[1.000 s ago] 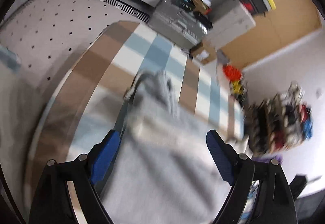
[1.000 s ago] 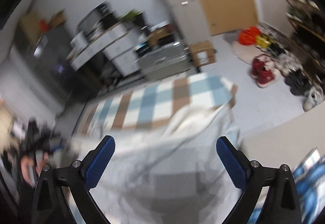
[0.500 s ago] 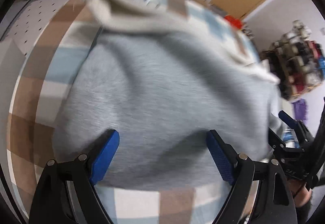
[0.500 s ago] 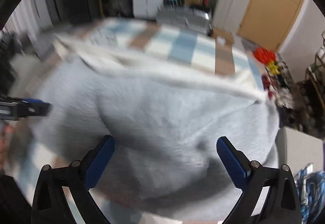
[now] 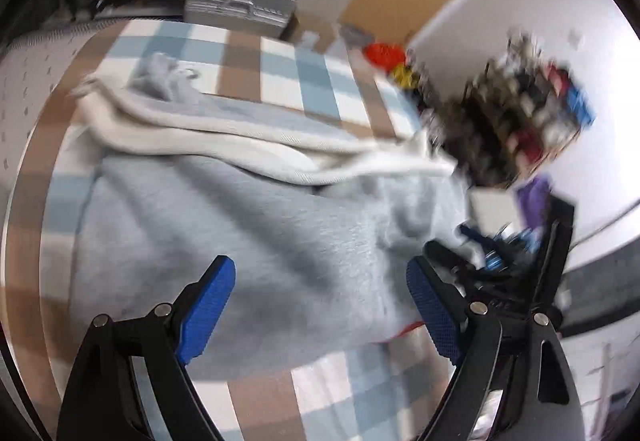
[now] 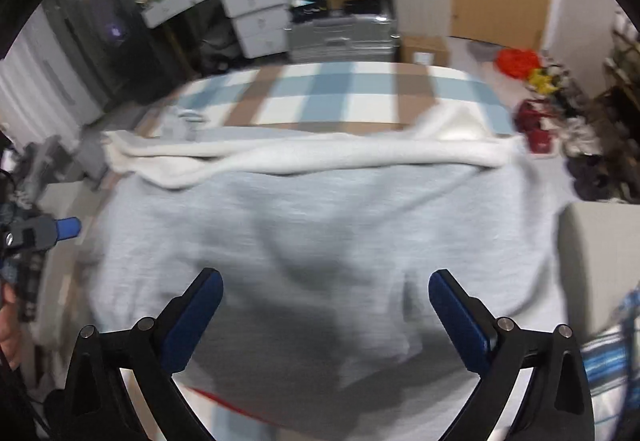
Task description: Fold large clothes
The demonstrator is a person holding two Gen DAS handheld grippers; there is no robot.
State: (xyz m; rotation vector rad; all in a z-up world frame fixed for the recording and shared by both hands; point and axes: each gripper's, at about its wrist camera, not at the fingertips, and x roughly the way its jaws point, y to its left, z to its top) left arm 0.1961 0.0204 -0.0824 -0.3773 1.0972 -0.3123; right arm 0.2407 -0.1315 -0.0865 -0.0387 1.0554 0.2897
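Left wrist view
Garment: a large pale grey fleece garment (image 5: 256,225) with a cream-white inner lining (image 5: 240,145) turned out along its far edge lies spread on the blue, brown and white checked cloth (image 5: 280,73) covering the table.
Long axis: the cream fold line runs left to right across the view, square to the way the gripper points.
Left gripper (image 5: 320,305): blue pads spread wide, nothing between them but air; the garment's near edge lies just under and ahead of the tips (whether a pad brushes the fleece is too blurred to tell).
Other tool: the right gripper (image 5: 496,261) shows at the garment's right corner.

Right wrist view
Garment: the same grey fleece (image 6: 320,241) fills the middle, its cream band (image 6: 304,157) across the far side, a thin red trim (image 6: 224,401) at the near hem.
Right gripper (image 6: 324,313): jaws spread wide and empty, hovering over the near half of the garment.
Other tool: the left gripper's blue tip (image 6: 66,227) shows at the left edge, beside the garment's left side.
Judgement: each hand is nearest its own near corner, so the coming fold likely means pinching the near hem and carrying it toward the cream band.
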